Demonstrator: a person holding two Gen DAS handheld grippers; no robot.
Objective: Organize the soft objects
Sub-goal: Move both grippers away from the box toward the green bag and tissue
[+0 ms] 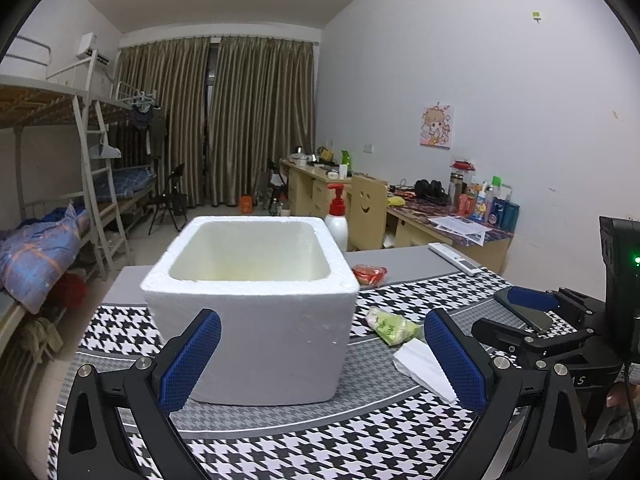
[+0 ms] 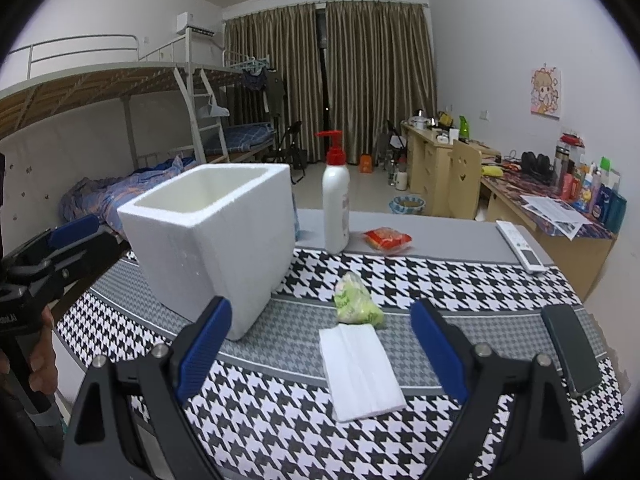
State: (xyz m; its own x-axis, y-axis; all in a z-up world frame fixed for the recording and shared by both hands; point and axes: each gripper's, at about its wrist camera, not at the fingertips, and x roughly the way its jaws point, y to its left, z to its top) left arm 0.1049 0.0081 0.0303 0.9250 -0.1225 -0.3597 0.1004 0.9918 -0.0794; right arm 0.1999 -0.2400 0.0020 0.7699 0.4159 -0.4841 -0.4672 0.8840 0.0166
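— Right wrist view: what lies nearest?
— The right gripper (image 2: 320, 350) hovers with fingers spread wide, empty; a white tissue pack (image 2: 360, 372) sits between them on the houndstooth cloth (image 2: 460, 280), a green packet (image 2: 356, 300) touching its far end.
— And beyond?
— A foam box (image 2: 216, 240) past the left finger, then a red packet (image 2: 387, 239) beside a pump bottle (image 2: 336, 204).
— Left wrist view?
— The left gripper (image 1: 320, 364), fingers likewise parted, frames the box's near wall.
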